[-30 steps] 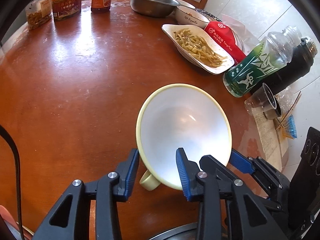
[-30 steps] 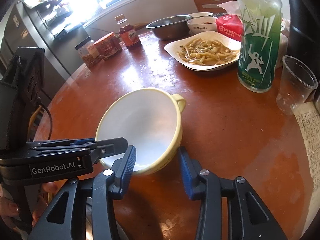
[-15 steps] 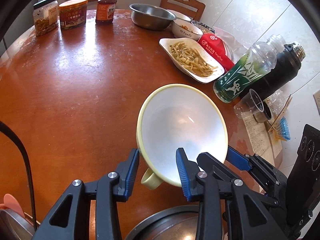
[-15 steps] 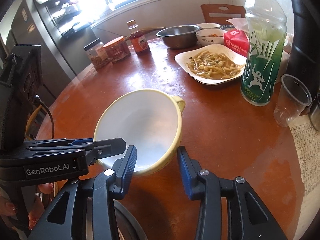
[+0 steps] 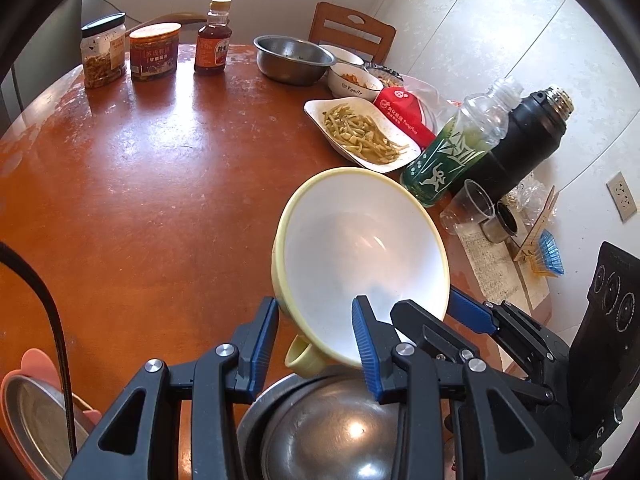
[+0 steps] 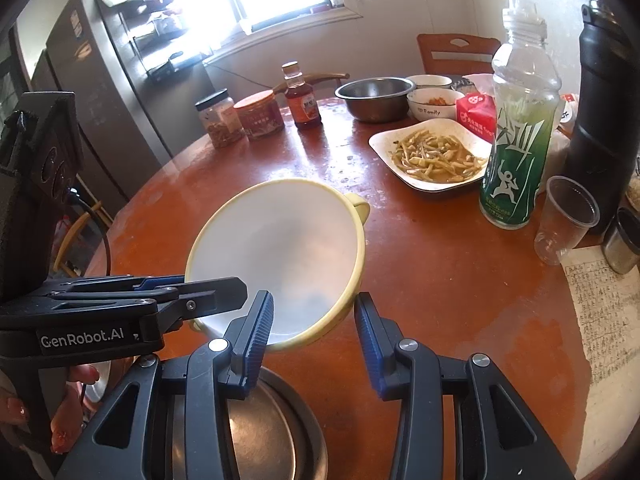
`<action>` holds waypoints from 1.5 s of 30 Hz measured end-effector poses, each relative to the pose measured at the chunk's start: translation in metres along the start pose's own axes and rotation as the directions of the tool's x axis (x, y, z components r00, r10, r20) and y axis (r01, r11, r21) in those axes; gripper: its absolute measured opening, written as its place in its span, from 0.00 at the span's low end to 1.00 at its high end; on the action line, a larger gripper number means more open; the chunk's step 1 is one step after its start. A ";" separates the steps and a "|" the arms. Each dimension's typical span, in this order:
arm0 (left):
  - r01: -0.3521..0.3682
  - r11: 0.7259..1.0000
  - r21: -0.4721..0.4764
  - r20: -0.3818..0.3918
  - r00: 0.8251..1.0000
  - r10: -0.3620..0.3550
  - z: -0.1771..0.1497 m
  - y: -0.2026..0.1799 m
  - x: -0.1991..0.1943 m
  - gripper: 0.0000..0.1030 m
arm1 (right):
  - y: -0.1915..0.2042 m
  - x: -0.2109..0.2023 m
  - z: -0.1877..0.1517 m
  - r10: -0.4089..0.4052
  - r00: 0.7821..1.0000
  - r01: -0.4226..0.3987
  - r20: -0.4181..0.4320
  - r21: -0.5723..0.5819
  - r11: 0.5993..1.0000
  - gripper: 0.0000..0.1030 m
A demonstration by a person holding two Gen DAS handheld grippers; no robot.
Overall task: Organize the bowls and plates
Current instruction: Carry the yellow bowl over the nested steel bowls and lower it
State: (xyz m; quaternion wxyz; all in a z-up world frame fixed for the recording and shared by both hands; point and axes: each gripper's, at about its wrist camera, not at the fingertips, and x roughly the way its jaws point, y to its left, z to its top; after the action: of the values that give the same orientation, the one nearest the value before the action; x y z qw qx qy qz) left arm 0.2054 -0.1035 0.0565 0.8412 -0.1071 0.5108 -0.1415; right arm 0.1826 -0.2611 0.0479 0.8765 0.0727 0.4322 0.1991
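Yellow-rimmed bowl (image 5: 360,256) aloft, tilted, above steel bowl (image 5: 332,432) near table (image 5: 140,200) edge. Your left tongs (image 5: 316,340) and right tongs (image 6: 314,332) both clamp its rim. Nesting not done; far dishes remain.

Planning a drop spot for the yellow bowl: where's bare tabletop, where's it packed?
Bare wood spans the table between the jars at the far edge and the yellow bowl. Crowded: the side with the bean plate, green bottle, flask and plastic cup, plus the near edge with the steel bowl.
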 end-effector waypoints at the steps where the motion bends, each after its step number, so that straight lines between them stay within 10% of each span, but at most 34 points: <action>1: 0.000 1.000 0.003 0.005 1.000 0.000 -0.002 -0.001 -0.003 0.37 | 0.001 -0.003 -0.001 0.001 1.000 -0.001 0.004 -0.003 1.000 0.43; 45: 0.020 0.998 0.060 0.042 0.999 -0.023 -0.092 -0.018 -0.035 0.37 | 0.028 -0.063 -0.066 -0.007 0.999 0.012 0.036 -0.137 0.991 0.43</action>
State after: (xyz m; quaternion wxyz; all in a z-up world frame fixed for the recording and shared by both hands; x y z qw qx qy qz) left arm 0.1055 -0.1118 0.0497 0.8532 -0.0905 0.4870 -0.1633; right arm 0.0877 -0.2650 0.0615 0.8879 0.0137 0.4024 0.2226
